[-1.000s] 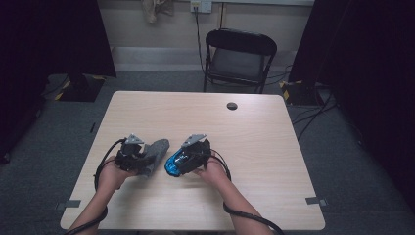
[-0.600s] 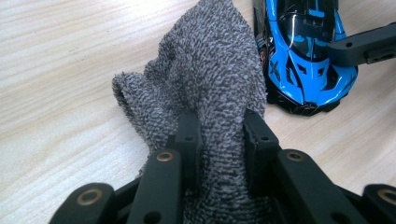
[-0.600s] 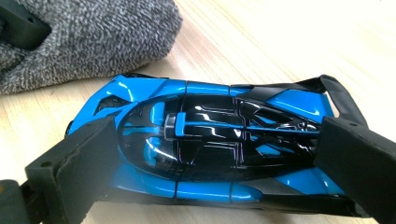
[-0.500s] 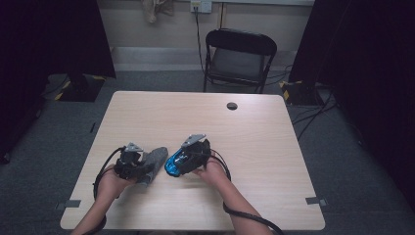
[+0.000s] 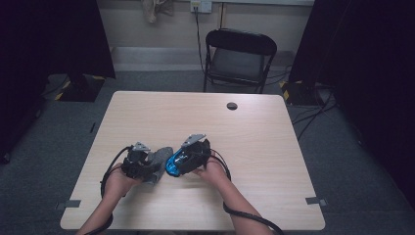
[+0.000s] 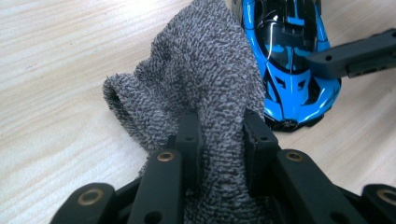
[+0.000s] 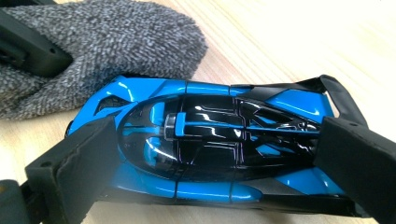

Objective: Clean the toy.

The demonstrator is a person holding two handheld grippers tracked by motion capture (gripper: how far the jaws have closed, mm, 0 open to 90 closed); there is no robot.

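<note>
A grey knitted cloth [image 6: 205,70] lies bunched on the wooden table [image 5: 274,161], and my left gripper [image 6: 219,140] is shut on its near end. Just right of the cloth sits a blue and black toy car [image 7: 210,140], its nose touching the cloth [image 7: 93,51]. My right gripper [image 7: 215,154] is shut on the car, one jaw against each of its two ends. In the high view the left gripper [image 5: 149,166], the cloth [image 5: 160,159], the car [image 5: 173,165] and the right gripper [image 5: 180,161] crowd together at the table's front centre.
A small dark round hole [image 5: 232,105] sits in the far part of the table. A black folding chair [image 5: 240,58] stands behind the table. Cables trail from both grippers towards the front edge. Dark curtains hang on both sides.
My left gripper has drawn slightly towards the person with the cloth in it. The right gripper and the car have stayed put.
</note>
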